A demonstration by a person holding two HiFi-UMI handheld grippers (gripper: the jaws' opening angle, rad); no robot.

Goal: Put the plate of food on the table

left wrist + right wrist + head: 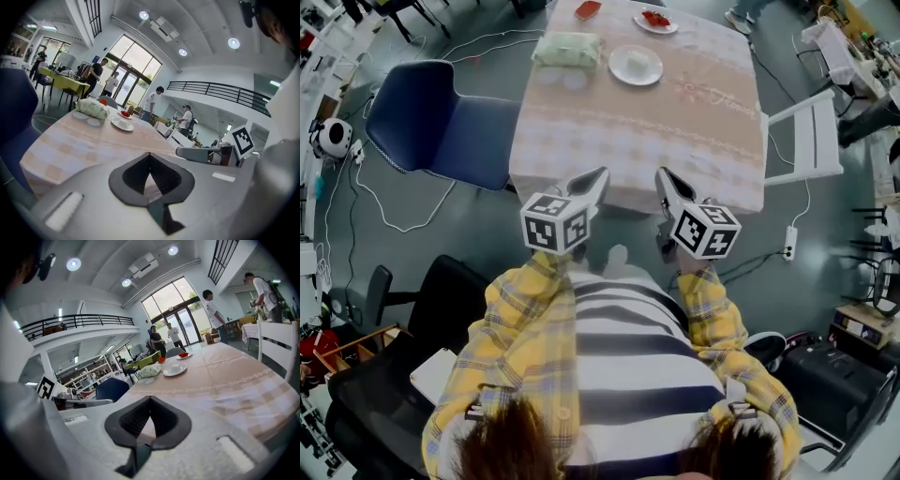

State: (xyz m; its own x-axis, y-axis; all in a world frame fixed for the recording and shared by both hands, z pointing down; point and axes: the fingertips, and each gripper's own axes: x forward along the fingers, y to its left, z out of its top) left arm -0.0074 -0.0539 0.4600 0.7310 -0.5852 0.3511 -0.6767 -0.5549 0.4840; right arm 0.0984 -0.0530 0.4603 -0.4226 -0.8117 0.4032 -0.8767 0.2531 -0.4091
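I count one table (675, 141) at 12 o'clock, two plates of food on it, a white plate (636, 66) and a plate with red food (656, 21), one green bag (567, 49), and three chairs: a blue chair (431, 117) at 10, a white chair (814, 141) at 2 and a black chair (384, 403) at 8 o'clock.

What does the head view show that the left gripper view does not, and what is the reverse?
Only the head view: the person's yellow checked sleeves, the striped shirt, a power strip on the floor. Only the left gripper view: people standing by tall windows, ceiling lights, a balcony railing. Both: the table, the white plate, the plate of red food.
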